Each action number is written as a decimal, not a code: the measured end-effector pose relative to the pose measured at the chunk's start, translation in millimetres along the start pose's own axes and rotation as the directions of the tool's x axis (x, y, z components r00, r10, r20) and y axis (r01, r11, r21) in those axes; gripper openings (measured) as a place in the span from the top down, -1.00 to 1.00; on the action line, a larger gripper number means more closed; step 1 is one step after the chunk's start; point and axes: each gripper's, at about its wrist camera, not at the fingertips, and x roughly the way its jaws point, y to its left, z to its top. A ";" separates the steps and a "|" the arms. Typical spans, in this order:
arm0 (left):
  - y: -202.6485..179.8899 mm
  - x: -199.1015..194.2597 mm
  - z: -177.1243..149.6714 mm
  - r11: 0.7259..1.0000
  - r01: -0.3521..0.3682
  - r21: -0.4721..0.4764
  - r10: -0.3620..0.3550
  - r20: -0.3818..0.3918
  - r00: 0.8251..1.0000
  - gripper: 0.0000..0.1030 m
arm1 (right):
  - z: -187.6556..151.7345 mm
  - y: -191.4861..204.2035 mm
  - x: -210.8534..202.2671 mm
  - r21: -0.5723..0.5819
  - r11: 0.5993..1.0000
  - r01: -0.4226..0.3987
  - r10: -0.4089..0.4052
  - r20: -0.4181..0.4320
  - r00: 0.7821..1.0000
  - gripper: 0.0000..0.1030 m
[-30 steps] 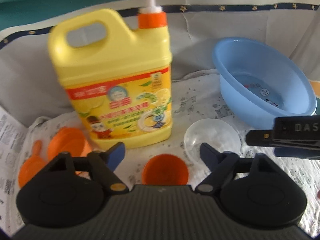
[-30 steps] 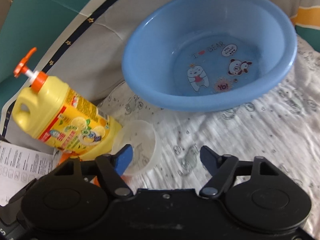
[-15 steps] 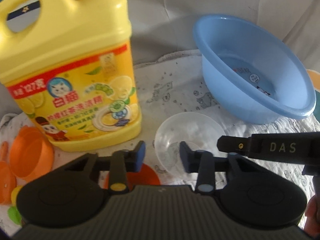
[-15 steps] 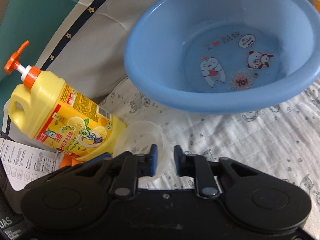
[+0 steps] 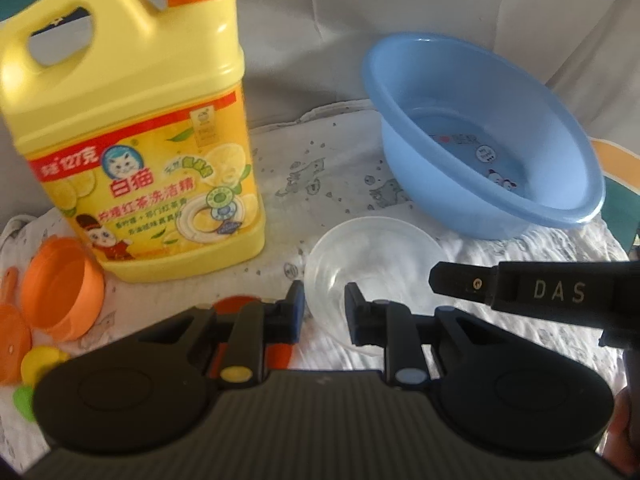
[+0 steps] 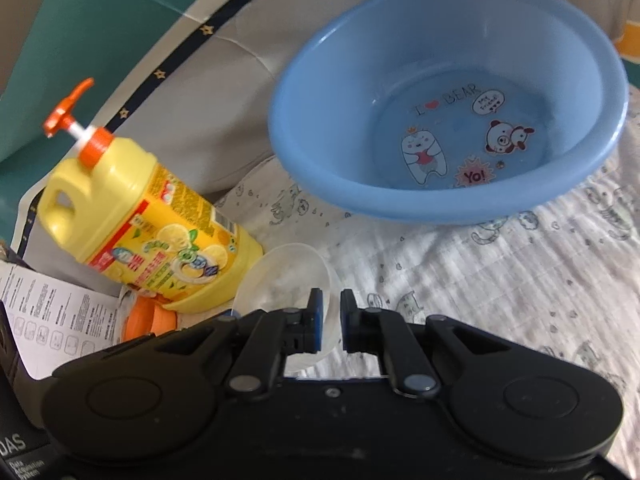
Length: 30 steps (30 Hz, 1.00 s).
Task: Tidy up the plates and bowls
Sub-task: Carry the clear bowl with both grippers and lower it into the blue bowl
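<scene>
A clear plastic bowl point(image 5: 380, 264) sits upright on the printed cloth, in front of a blue basin point(image 5: 440, 208). My left gripper point(image 5: 324, 312) is at the bowl's near-left rim. Its jaws are closing, with the rim between them and a gap still showing. From the right, one of the right gripper's fingers point(image 5: 460, 284) reaches over the bowl. In the right wrist view my right gripper point(image 6: 331, 320) is closing tight, shut on the clear bowl's point(image 6: 280, 280) rim. An orange bowl point(image 5: 60, 284) lies tipped at the left. Another orange bowl point(image 5: 236, 304) is half hidden under the left gripper.
A big yellow detergent jug point(image 5: 140, 140) with an orange pump stands left of the clear bowl. The blue basin point(image 6: 320, 140) holds nothing. Small orange, yellow and green toys point(image 5: 40, 364) lie at the far left. A printed paper sheet point(image 6: 48, 320) is at lower left. A hand point(image 5: 624, 432) shows at the right edge.
Both grippers went from wide open to nearly closed. The left one moved right and down, off the orange bowl, to the clear bowl's rim. The right one closed on the rim.
</scene>
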 end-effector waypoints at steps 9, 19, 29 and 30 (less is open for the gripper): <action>-7.3 -49.4 -31.5 0.999 -0.014 -0.030 0.014 -0.011 1.000 0.59 | -33.8 14.4 -43.2 -0.086 0.996 0.019 -0.020 -0.012 1.000 0.82; -4.3 -119.1 -82.1 0.996 -0.017 -0.093 0.015 -0.017 1.000 0.59 | -89.1 30.8 -96.4 -0.156 0.988 0.002 -0.011 -0.053 0.999 0.82; -15.3 -178.5 -142.3 0.992 -0.011 -0.126 0.008 -0.022 1.000 0.59 | -142.5 33.8 -152.2 -0.210 0.977 -0.022 0.005 -0.082 0.997 0.82; -16.9 -182.1 -147.8 0.992 -0.009 -0.130 0.006 -0.023 1.000 0.59 | -148.0 32.5 -157.5 -0.212 0.977 -0.026 0.008 -0.084 0.996 0.82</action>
